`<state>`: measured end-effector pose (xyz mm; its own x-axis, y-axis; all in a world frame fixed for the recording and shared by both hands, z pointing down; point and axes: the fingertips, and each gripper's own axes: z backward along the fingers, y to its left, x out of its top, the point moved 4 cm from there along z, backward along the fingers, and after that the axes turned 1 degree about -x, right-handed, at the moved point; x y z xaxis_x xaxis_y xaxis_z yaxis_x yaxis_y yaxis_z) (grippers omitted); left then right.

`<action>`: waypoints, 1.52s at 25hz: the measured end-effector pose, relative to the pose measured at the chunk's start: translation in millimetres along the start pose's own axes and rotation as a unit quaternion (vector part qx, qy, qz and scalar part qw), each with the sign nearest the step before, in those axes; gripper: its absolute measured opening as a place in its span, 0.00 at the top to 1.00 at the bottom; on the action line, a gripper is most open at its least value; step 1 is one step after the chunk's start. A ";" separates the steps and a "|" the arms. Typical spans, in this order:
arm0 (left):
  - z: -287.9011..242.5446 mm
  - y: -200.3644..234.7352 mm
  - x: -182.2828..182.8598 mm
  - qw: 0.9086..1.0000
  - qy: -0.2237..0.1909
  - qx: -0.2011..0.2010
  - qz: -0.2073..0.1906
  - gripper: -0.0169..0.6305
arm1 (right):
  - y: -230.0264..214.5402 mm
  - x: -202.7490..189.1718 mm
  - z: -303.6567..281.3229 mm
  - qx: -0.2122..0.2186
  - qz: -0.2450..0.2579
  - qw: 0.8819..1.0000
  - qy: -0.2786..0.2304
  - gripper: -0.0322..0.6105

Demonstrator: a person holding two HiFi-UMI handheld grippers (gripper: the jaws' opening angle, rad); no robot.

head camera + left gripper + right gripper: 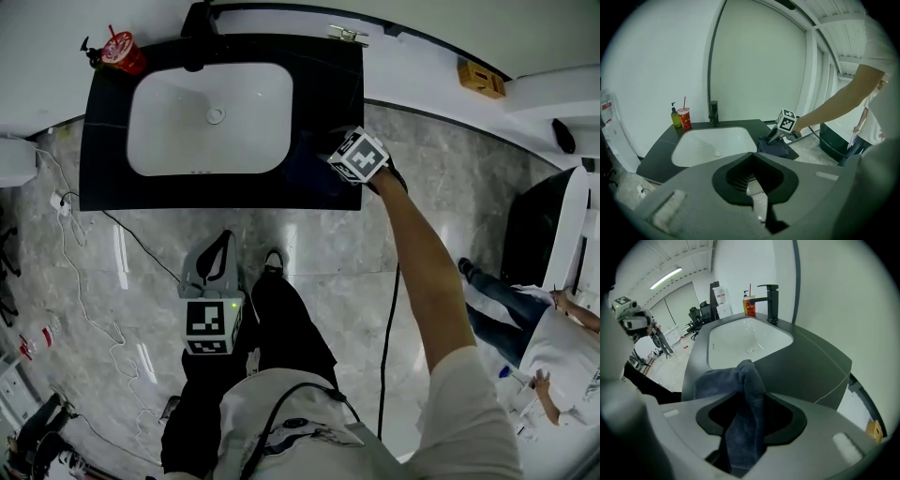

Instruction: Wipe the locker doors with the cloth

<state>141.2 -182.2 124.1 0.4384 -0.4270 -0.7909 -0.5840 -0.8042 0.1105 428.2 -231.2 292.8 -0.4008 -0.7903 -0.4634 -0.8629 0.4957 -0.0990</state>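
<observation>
Showing the cloth [745, 380] bunched on the counter [811, 366] at its near right corner, lying loose between our right gripper's [749, 420] parted jaws. Our left gripper [757, 187] hangs closed, empty. Risk: withdrawing now could snag the cloth and drag it off the edge.

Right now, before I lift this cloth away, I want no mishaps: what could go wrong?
The jaws of the right gripper stand open around the cloth, so lifting now would probably leave it on the counter. It lies near the counter's front corner and could slide off. The black cable trailing by the legs might snag.
</observation>
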 end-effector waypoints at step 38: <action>131.2 2.0 -9.3 0.993 -0.111 -0.015 -0.044 0.97 | 234.1 7.2 228.8 -0.181 -0.038 0.936 -0.298 0.87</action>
<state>46.4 -125.7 52.6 0.3229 -0.2560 -0.9112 -0.5288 -0.8473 0.0506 293.8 -38.5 64.8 -0.1832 -0.4231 -0.8874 -0.9732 0.2055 0.1029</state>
